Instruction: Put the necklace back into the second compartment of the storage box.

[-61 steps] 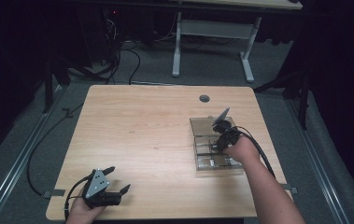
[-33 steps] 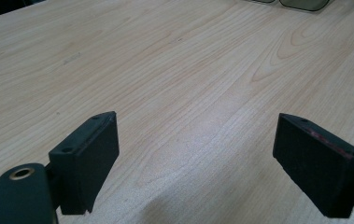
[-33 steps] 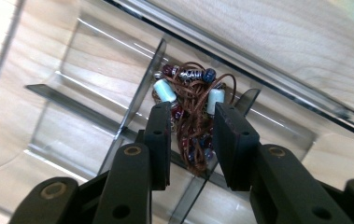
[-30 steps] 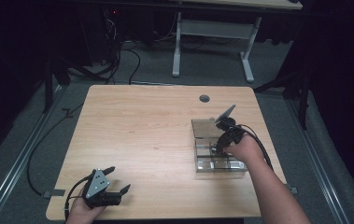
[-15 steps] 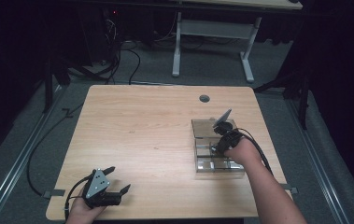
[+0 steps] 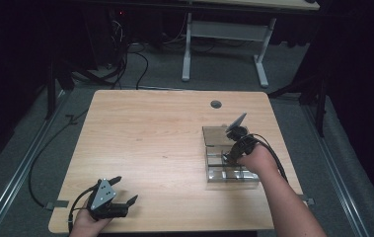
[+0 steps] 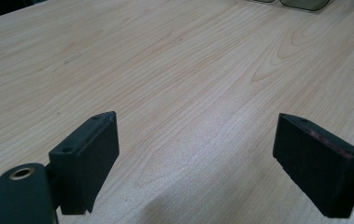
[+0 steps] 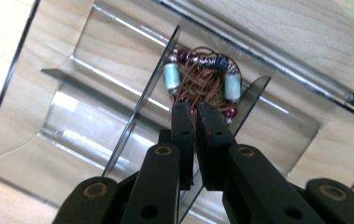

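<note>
Bracelet (image 8: pixel 204 84) (brown cord with pale blue and dark red beads) lies bunched in a compartment of the clear tray (image 6: pixel 213 134), which sits near the desk's (image 6: pixel 150 133) right edge. My right hand-held gripper (image 8: pixel 195 114) reaches into that compartment, jaws nearly together and pinching the cord, as far as I can see. My left hand-held gripper (image 6: pixel 124 190) rests at the desk's near left corner, jaws wide apart, holding nothing.

Black hand-held gripper (image 6: pixel 120 202), grey triangular plate, black cable, brass-ringed screws
</note>
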`<state>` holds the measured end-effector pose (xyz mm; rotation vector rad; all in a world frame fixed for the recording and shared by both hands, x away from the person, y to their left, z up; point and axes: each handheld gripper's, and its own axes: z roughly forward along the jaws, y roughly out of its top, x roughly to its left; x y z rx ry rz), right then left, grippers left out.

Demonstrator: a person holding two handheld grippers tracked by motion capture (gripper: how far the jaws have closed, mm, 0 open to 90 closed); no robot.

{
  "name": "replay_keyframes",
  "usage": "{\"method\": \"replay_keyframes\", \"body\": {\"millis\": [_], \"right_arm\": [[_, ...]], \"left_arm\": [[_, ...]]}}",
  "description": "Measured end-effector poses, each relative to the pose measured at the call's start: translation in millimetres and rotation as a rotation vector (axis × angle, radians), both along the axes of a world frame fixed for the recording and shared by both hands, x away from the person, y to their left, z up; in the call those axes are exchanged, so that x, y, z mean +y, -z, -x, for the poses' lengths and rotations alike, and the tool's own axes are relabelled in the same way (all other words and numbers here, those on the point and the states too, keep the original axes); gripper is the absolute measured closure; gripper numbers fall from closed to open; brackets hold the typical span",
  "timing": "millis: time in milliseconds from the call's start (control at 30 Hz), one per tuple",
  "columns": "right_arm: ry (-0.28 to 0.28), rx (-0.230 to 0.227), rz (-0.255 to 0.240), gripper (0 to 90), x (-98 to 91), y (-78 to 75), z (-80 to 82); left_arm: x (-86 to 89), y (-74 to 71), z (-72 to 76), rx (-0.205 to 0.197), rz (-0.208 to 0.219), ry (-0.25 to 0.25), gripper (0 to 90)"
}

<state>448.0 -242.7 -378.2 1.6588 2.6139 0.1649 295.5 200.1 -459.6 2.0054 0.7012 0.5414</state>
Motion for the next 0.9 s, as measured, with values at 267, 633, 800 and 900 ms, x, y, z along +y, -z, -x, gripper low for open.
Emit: {"method": "replay_keyframes", "body": {"millis": [267, 633, 800, 900], "right_arm": [[0.008, 0.004, -0.010, 85.8, -3.5, -5.8, 16.0], [0.010, 0.000, -0.015, 84.4, -5.6, -16.0, 45.3], [0.016, -0.006, -0.026, 84.6, -8.6, -22.0, 60.3], [0.024, -0.004, -0.043, 84.6, -12.7, -21.4, 72.8]], "left_arm": [[0.1, -0.2, 0.2, 0.001, -0.002, 0.001, 15.0], [0.2, 0.1, 0.2, -0.004, 0.003, -0.003, 14.9], [0.4, 0.0, 0.3, -0.004, 0.002, -0.003, 14.9], [0.4, 0.0, 0.3, -0.004, 0.003, -0.004, 15.0]]}}
